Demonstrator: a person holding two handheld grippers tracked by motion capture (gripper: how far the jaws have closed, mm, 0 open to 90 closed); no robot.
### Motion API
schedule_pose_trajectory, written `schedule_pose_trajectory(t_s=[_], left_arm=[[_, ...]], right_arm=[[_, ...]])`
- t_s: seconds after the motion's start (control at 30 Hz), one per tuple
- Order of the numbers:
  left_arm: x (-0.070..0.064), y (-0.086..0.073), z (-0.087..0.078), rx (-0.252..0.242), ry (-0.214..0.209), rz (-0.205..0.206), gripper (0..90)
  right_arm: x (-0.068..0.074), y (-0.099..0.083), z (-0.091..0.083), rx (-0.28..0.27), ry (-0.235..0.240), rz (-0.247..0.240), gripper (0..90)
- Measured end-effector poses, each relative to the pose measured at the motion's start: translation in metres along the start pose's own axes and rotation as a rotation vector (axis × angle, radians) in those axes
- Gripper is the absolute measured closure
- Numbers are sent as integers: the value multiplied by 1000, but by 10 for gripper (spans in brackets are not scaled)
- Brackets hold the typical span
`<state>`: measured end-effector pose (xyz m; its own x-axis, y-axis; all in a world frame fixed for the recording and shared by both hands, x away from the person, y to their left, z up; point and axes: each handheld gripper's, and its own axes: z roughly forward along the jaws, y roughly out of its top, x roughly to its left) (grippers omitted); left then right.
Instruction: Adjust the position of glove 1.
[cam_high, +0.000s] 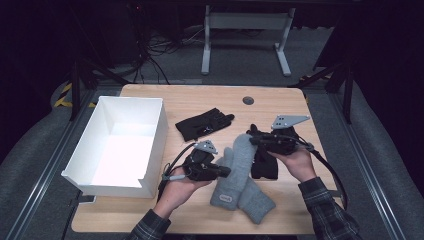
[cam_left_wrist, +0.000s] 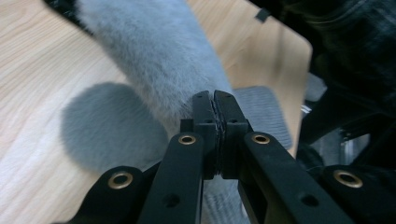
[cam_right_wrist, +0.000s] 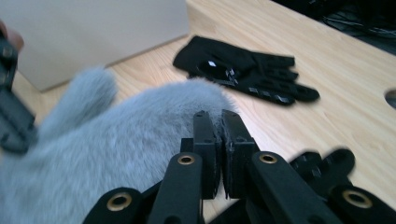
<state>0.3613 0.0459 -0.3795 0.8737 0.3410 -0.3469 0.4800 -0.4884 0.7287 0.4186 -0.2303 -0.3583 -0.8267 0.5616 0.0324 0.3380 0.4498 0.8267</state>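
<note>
Grey fuzzy mitten (cam_high: 239, 172) is held off the table (cam_high: 200, 100) between both grippers; its long axis runs from the right gripper (cam_high: 251, 140) at the rounded tip down and toward the person to the ribbed cuff. A second grey mitten appears to lie under it at the cuff end, though the boundary between the two cannot be made out.

Left gripper (cam_high: 226, 171) is clamped on the mitten's side near mid-length, just below the thumb lobe. In the left gripper view the jaws are pressed together with fur pinched at their tips (cam_left_wrist: 215, 105). The right gripper is clenched on the fingertip end; fur is seen caught between its nearly closed jaws (cam_right_wrist: 217, 123).

The white box (cam_high: 150, 150) lies to the outer side of the left gripper, close by; the left hand is judged the nearer one for any carry into it.

One black glove (cam_high: 204, 124) lies ahead of both grippers, apart from the mitten. Another black glove (cam_high: 264, 165) lies beneath the right gripper, largely covered by the hand and the mitten; only its fingers are seen in the right gripper view (cam_right_wrist: 327, 168).

How deep either grip reaches into the fur cannot be told.
</note>
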Motion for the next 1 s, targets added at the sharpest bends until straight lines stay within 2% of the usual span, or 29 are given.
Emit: schedule_pose_trajectory(t_s=[0.1,0.17,0.2,0.27,0.3,0.37,0.43,0.53,0.6,0.63,0.67,0.77,0.83,1.0], left_arm=[[3,-3,2,13,23,-4,890],[13,-10,6,17,34,-36,890],[13,-10,6,17,34,-36,889],[20,-17,9,27,52,-58,890],[22,-20,10,32,65,-65,890],[26,-23,11,37,80,-78,890],[28,-25,11,40,101,-80,890],[30,-26,12,36,111,-87,890],[31,-26,14,39,118,-94,890],[31,-26,14,42,120,-95,890],[31,-26,14,42,120,-95,890],[32,-26,16,40,126,-97,890],[32,-25,17,44,131,-95,890],[34,-26,18,50,137,-97,890]], right_arm=[[2,12,12,10,11,-14,868],[3,14,25,35,10,-25,865],[3,14,25,35,10,-25,865],[4,11,45,65,10,-32,857],[3,9,51,70,11,-31,837],[4,5,56,68,-16,-24,738],[6,2,51,51,-36,-20,694],[12,-4,32,48,-48,-23,673],[19,-13,16,44,-39,-20,672],[23,-20,9,45,-50,-25,664],[23,-20,9,45,-50,-25,664],[33,-38,-6,55,-32,2,665],[40,-46,-7,59,11,13,679],[60,-59,7,124,56,-10,668]])
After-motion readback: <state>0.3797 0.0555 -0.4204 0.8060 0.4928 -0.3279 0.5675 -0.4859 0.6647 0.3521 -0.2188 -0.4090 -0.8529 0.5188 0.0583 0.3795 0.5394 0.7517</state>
